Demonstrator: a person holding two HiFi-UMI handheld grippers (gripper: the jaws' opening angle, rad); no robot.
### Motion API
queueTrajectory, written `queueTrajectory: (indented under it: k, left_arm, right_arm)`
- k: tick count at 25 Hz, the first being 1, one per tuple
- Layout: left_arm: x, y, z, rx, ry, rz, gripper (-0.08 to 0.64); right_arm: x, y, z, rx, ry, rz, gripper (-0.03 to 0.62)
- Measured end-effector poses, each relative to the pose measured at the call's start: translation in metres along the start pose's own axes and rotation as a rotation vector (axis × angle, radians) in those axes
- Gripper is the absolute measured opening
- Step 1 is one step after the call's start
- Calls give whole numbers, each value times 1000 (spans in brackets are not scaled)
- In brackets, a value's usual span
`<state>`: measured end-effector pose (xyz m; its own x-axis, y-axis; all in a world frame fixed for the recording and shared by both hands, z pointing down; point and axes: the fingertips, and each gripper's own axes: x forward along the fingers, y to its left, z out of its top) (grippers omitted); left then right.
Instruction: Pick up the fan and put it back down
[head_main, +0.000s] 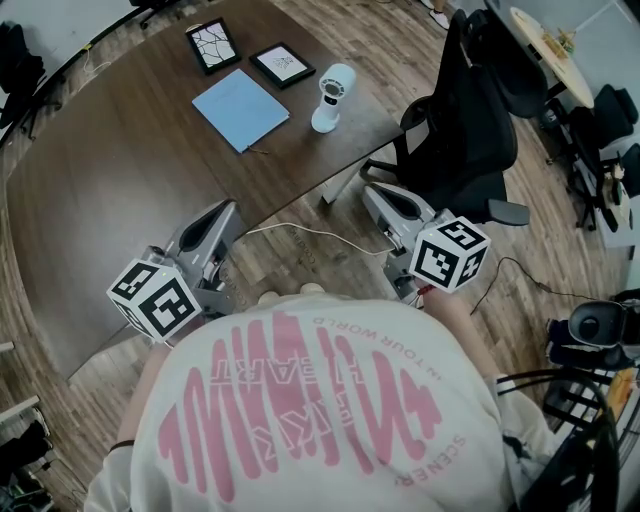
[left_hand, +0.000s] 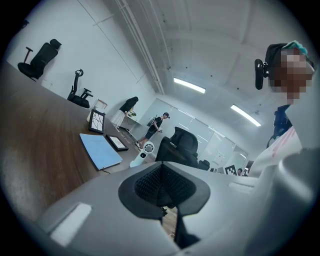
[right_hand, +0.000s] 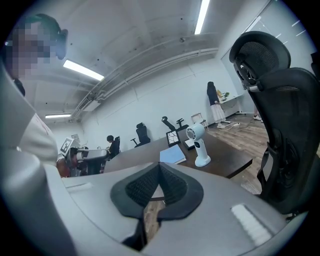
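Observation:
A small white fan (head_main: 332, 97) stands upright on the dark brown table (head_main: 120, 180), near its right front corner. It also shows as a small fan (left_hand: 145, 152) in the left gripper view and a fan (right_hand: 198, 142) in the right gripper view. My left gripper (head_main: 222, 215) hangs over the table's front edge, well short of the fan, with its jaws shut and nothing between them (left_hand: 161, 166). My right gripper (head_main: 375, 193) is held over the floor to the right of the table, below the fan, also shut and empty (right_hand: 160, 166).
A blue notebook (head_main: 240, 108) and two black framed pictures (head_main: 212, 45) (head_main: 283, 65) lie left of the fan. A black office chair (head_main: 465, 130) stands close on the right of my right gripper. A white cable (head_main: 310, 232) runs across the wooden floor.

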<state>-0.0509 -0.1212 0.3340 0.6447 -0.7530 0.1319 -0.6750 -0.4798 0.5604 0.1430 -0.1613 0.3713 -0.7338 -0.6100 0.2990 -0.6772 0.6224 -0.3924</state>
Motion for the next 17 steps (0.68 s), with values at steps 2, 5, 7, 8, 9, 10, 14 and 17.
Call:
queueTrajectory:
  k: [2,5,7,8,9,10,14,17]
  left_arm:
    - [0,0,0,0,-1,1,20]
    - [1,2,2,0,-4,3,20]
    - [2,2,3,0,-6,3,20]
    - [2,3,3,0,-6,4,20]
    - [2,3,3,0,-6,6,19]
    - [1,3,3,-1,-6,7,20]
    - [-2,2,3,-1,-12,10,20]
    - [-3,3,2,0,-14,12,20]
  right_arm:
    - [0,0,0,-2,-1,1,5]
    - [1,-1,2,-1,-2,2,5]
    - [3,-3,2,0,-2,1,5]
    - [3,-3,2,0,-1,1,5]
    - [3,-3,2,-1,0,2,5]
    - [3,-3,2,-2,1,3,5]
    - [3,-1,2,-4,-1,4,5]
    - [3,-1,1,-4,-1,4,5]
